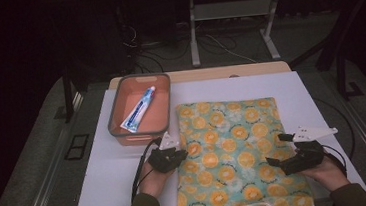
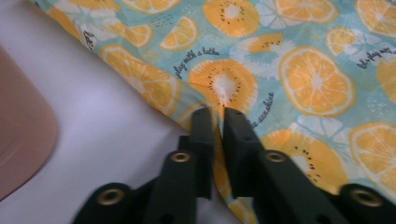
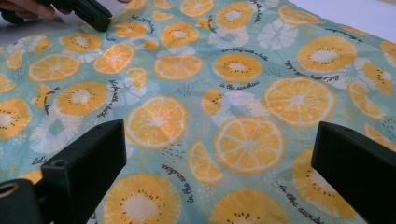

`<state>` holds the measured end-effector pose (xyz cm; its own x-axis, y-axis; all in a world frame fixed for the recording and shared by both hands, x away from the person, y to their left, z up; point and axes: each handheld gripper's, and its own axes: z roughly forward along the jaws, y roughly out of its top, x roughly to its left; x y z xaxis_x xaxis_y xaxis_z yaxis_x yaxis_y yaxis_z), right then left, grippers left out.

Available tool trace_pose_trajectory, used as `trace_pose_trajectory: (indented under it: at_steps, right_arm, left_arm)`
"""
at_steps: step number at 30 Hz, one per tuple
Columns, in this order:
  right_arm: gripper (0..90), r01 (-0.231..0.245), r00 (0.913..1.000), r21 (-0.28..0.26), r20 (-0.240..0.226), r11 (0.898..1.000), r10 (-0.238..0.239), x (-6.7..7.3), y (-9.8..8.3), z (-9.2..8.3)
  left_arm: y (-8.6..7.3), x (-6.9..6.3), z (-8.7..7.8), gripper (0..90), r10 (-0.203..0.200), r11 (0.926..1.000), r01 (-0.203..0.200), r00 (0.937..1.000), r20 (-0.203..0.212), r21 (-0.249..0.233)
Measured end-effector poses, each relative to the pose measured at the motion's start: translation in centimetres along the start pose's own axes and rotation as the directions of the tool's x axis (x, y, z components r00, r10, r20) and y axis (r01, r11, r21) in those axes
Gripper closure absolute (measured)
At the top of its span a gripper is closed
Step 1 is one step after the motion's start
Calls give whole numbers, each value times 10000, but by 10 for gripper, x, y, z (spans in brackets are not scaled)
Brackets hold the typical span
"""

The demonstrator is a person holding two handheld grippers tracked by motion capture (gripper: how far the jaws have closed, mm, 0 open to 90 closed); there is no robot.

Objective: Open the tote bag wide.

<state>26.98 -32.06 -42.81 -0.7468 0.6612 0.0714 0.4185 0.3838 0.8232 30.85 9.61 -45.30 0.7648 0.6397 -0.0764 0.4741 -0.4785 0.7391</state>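
While a toothpaste tube (image 1: 139, 109) lies in the orange bin (image 1: 115, 105), the left gripper (image 2: 218, 112) pinches the fruit-print cloth's (image 1: 230, 149) left edge on the white board (image 1: 112, 174); the right gripper (image 3: 219, 154) gapes above it.

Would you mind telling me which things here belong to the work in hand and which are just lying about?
In the job:
- fruit-print cloth, spread on the table
- left gripper, jaws pinched on the cloth's edge
- right gripper, jaws open over the cloth

Lying about:
- orange tub
- toothpaste tube inside the tub
- white table
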Motion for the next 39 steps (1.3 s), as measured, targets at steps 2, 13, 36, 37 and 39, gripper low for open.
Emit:
trace_pose_trajectory:
  at_steps: [2, 13, 36, 37, 39]
  right_arm:
    - [31, -6, 10000, 4, 1, 10000, 6, 0, 0, 0]
    - [31, -88, 10000, -93, 6, 9999, 89, -1, 0, -1]
    - [31, -21, 10000, -4, 71, 10000, 21, 0, -1, -1]
    - [31, -31, 10000, 1, 79, 10000, 31, 0, -1, -1]
    - [31, -35, 9999, 8, 106, 10000, 35, 0, -1, -1]
  left_arm:
    - [1, -1, 0, 888, 62, 10000, -62, 10000, -47, 30]
    - [33, -2, 17, 894, 268, 9988, -275, 9995, -179, -394]
    - [49, -14, 4, 411, 348, 9958, -344, 9994, 41, -846]
    - [43, -15, -2, 402, 321, 9961, -309, 9994, 135, -832]
    - [29, -18, -12, 384, 165, 9969, -143, 9995, 286, -768]
